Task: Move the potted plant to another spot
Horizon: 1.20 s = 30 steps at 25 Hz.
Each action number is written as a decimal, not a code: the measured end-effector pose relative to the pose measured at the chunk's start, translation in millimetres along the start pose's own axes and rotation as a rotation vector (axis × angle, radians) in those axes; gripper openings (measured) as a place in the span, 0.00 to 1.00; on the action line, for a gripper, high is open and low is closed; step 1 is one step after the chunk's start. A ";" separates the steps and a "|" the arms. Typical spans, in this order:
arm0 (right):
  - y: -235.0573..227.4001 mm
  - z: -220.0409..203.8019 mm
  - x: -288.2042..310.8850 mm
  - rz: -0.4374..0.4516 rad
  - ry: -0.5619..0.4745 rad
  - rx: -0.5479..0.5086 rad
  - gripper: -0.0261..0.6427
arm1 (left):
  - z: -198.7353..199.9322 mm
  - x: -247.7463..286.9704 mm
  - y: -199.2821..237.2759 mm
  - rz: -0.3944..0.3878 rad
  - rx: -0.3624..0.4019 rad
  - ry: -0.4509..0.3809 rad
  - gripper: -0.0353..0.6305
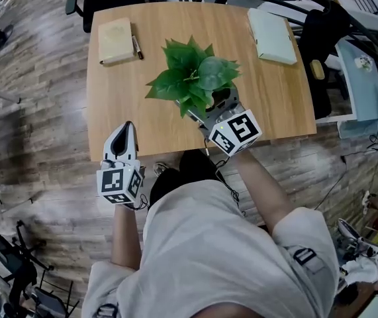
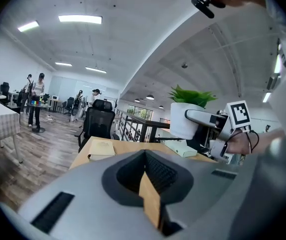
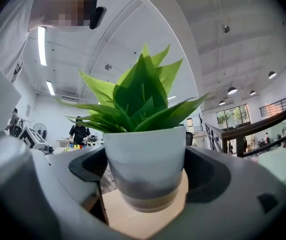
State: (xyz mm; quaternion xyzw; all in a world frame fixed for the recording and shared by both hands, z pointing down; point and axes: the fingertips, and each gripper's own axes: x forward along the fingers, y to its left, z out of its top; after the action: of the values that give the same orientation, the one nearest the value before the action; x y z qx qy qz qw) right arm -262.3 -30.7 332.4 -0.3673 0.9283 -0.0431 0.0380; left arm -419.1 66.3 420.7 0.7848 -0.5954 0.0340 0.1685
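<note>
One potted plant (image 3: pixel 145 169) sits clamped between the jaws of the right gripper (image 1: pixel 219 103), over the near middle of the table (image 1: pixel 275 105). The left gripper (image 1: pixel 123 135), jaws pressed together and empty, hovers at the table's near edge. Two closed books lie at the far corners, one tan (image 1: pixel 115 32), one pale green (image 1: pixel 271 35).

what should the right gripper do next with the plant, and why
Probably carry the plant sideways and lower it onto bare wood. The right gripper has its jaws shut on the white pot, which looks lifted off the table, and the wood beside it is bare.
</note>
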 end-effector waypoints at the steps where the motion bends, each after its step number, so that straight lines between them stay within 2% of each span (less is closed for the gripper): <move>1: 0.6 -3.7 2.5 0.006 0.004 0.009 0.76 | -2.6 -0.3 2.2 0.006 -0.003 0.005 0.07; 11: -19.1 -47.4 38.9 0.046 0.073 0.069 0.76 | -22.8 19.8 22.5 0.067 -0.040 0.058 0.07; 20: -56.1 -84.3 85.1 0.066 0.134 0.092 0.76 | -32.3 81.8 31.4 0.059 -0.037 0.139 0.07; 26: -105.8 -118.9 143.8 0.068 0.178 0.118 0.76 | -44.9 150.6 59.6 0.053 -0.049 0.207 0.07; 30: -112.5 -128.1 150.2 0.067 0.201 0.132 0.76 | -52.6 156.0 60.4 0.049 -0.051 0.239 0.07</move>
State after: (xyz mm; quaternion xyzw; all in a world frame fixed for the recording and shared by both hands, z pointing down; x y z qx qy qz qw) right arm -308.3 -208.7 465.9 -0.3266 0.9344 -0.1393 -0.0297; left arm -423.5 -75.8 523.3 0.7558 -0.5908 0.1164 0.2573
